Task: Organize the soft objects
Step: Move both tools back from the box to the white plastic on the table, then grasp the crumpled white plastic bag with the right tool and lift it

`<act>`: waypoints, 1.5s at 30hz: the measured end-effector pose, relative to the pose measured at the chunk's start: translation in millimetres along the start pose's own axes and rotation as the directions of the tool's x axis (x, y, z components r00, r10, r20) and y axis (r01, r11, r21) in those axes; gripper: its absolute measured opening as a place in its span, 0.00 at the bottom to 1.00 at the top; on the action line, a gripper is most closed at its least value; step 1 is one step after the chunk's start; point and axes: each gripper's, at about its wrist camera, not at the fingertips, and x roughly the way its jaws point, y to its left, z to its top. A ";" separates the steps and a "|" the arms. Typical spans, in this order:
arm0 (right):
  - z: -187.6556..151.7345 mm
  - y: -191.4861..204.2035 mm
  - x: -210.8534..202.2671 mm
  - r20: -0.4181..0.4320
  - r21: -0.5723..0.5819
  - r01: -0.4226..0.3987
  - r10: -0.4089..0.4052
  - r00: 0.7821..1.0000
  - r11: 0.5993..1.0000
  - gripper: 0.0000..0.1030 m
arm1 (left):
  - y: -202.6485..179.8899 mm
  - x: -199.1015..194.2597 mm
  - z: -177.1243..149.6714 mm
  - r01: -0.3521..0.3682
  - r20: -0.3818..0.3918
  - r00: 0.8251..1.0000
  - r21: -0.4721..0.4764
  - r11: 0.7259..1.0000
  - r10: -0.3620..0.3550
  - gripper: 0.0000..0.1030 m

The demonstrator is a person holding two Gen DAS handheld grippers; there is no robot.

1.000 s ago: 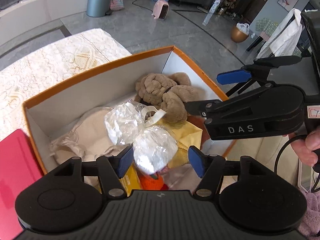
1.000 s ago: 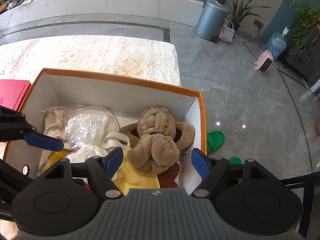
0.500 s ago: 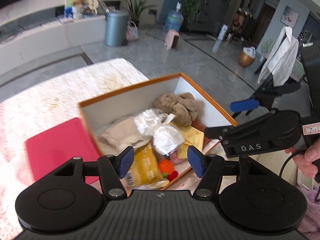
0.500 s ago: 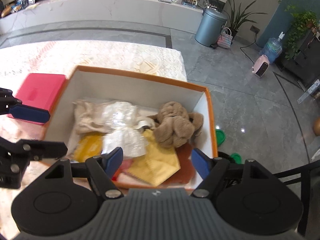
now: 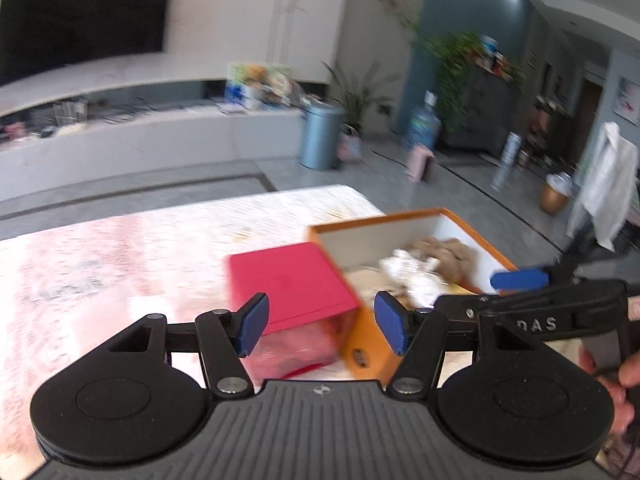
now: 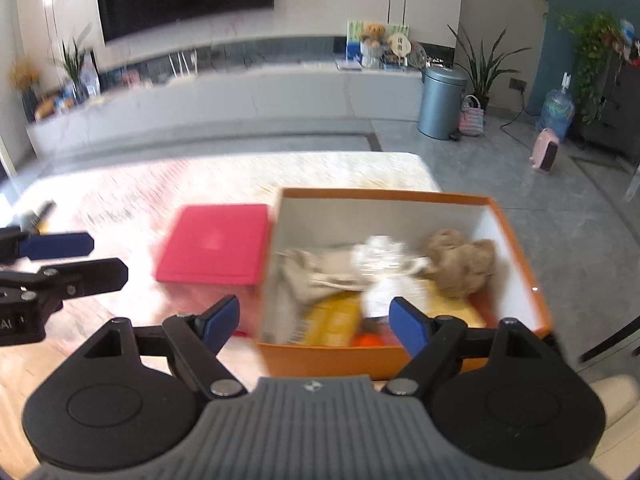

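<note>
My left hand-held gripper (image 5: pixel 320 328) is spread, nothing between its pads. My right hand-held gripper (image 6: pixel 314 322) is likewise spread and empty, its jaws having just opened further. The orange box (image 6: pixel 516 236) sits on the worktop (image 6: pixel 120 200) ahead of the right hand-held gripper. Inside it lie a brown plush toy (image 6: pixel 460 260), a crinkled plastic bag (image 6: pixel 384 256), a beige cloth (image 6: pixel 316 276) and a yellow packet (image 6: pixel 332 320). A red box (image 5: pixel 288 284) stands touching its left wall, ahead of the left hand-held gripper.

Both hand-held grippers, left (image 5: pixel 320 330) and right (image 6: pixel 314 324), back from orange box (image 6: pixel 516 236), right jaws wider, empty.
</note>
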 end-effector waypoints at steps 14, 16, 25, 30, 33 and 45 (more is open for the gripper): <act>-39.0 126.5 20.1 0.128 -0.009 -0.126 0.126 0.984 0.992 0.79 | 100.8 -37.5 -45.4 -0.191 0.054 0.978 -0.180 0.965 0.204 0.70; -41.4 141.5 29.3 0.121 -0.031 -0.135 0.138 0.983 0.990 0.79 | 112.3 -40.4 -52.2 -0.212 0.050 0.973 -0.193 0.958 0.226 0.70; -47.0 190.2 80.7 0.034 -0.123 -0.167 0.172 0.985 0.978 0.78 | 162.0 -28.0 -85.0 -0.267 -0.047 0.964 -0.222 0.938 0.263 0.70; -49.4 203.4 115.3 -0.020 -0.145 -0.166 0.165 0.986 0.975 0.78 | 180.5 -8.2 -84.6 -0.278 -0.098 0.960 -0.203 0.939 0.263 0.70; -46.0 210.8 137.0 -0.051 -0.166 -0.182 0.176 0.983 0.969 0.78 | 190.4 7.3 -79.5 -0.273 -0.128 0.959 -0.179 0.945 0.253 0.70; -11.6 234.5 224.7 -0.090 -0.286 -0.165 0.145 0.985 0.944 0.79 | 236.3 94.4 -50.9 -0.251 -0.231 0.945 -0.060 0.966 0.231 0.69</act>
